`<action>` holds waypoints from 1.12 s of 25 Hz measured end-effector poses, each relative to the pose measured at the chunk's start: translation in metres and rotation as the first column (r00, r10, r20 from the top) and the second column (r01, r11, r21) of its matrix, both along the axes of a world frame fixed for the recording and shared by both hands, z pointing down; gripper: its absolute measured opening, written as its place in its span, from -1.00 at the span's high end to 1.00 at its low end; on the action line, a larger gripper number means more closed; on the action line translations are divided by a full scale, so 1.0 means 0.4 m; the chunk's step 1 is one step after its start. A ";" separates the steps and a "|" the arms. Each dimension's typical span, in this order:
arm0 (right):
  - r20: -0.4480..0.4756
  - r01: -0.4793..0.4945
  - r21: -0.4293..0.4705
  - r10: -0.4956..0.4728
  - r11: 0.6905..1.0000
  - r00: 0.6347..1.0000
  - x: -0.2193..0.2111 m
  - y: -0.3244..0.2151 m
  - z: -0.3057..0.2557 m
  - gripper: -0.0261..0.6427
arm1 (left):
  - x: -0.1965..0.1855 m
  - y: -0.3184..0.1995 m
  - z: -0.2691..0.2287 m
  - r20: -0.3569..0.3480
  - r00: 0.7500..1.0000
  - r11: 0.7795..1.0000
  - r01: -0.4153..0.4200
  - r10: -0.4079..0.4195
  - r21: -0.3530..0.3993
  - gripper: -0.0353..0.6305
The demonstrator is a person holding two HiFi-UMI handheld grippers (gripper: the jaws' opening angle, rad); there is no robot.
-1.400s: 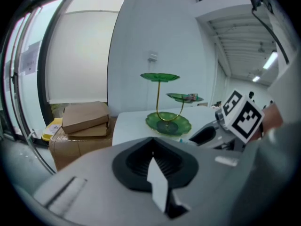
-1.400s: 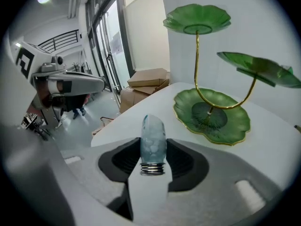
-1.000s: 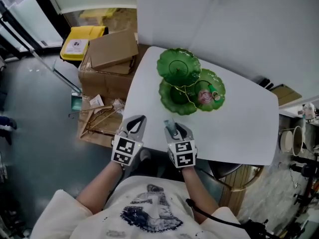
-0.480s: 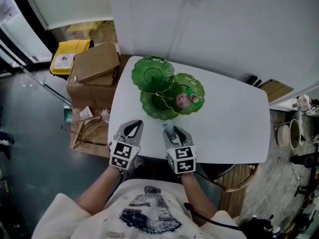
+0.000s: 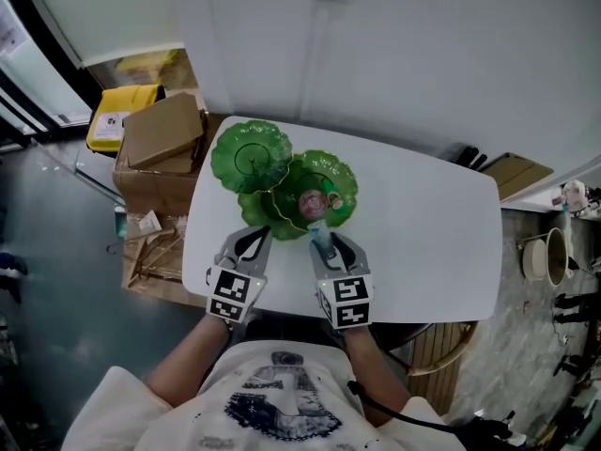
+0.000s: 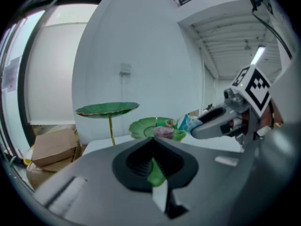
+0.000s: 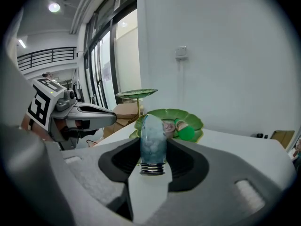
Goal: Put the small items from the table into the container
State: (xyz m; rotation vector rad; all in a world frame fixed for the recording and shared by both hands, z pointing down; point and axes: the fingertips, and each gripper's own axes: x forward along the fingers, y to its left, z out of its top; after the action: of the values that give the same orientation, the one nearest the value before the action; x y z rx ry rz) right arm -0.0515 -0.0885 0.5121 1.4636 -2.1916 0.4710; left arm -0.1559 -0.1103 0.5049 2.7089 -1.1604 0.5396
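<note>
My right gripper (image 5: 327, 244) has its jaws partly closed on a little blue bulb (image 7: 153, 140). It is pale and cloudy with a ridged metal end, and it stands up straight between the jaws. The wide part pokes out past the tips. I cannot tell what it is beyond that.

My left gripper (image 5: 254, 236) holds nothing. Its jaws come together at the tips. Through the gap between them I see a bit of green, which looks like a plate below.

Just ahead of both sets of jaws is the green plate stand (image 5: 252, 153), with three leaf-shaped plates on the white counter (image 5: 423, 233). The low plate (image 5: 346, 178) sits right in front of the right jaws. In it, just past the bulb, are a pink round thing (image 5: 311, 202) and a green ball (image 7: 186, 133). A small tan thing beside them is too blurry to name.

Each gripper has a marker cube (image 5: 347, 299) with black and white squares. There are no words on them. Far off to the left of the left jaws are cardboard boxes (image 5: 160, 130) and a yellow bin (image 5: 122, 125). The label on the bin is too small to read.

A second ago the stand was well ahead of the jaws. Now both grippers have come up close to it, and the right tips are at the low plate's near rim. The bulb is held the same way as before.
</note>
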 end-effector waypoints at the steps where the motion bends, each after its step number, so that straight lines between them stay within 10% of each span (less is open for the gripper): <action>1: 0.001 0.000 0.004 0.000 1.000 1.000 0.019 -0.011 -0.005 0.41 | 0.015 -0.007 -0.003 0.002 1.000 1.000 0.003 -0.003 0.003 0.93; 28: 0.022 0.168 0.025 -0.168 0.986 0.985 0.231 -0.250 -0.011 0.41 | 0.219 -0.180 -0.018 0.019 0.982 0.982 0.185 -0.186 0.029 0.93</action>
State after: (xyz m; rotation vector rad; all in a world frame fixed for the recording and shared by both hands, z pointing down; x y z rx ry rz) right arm 0.0408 -0.1885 0.5075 1.2764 -2.3223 0.4090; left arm -0.0681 -0.1824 0.4977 2.5856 -1.4169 0.5309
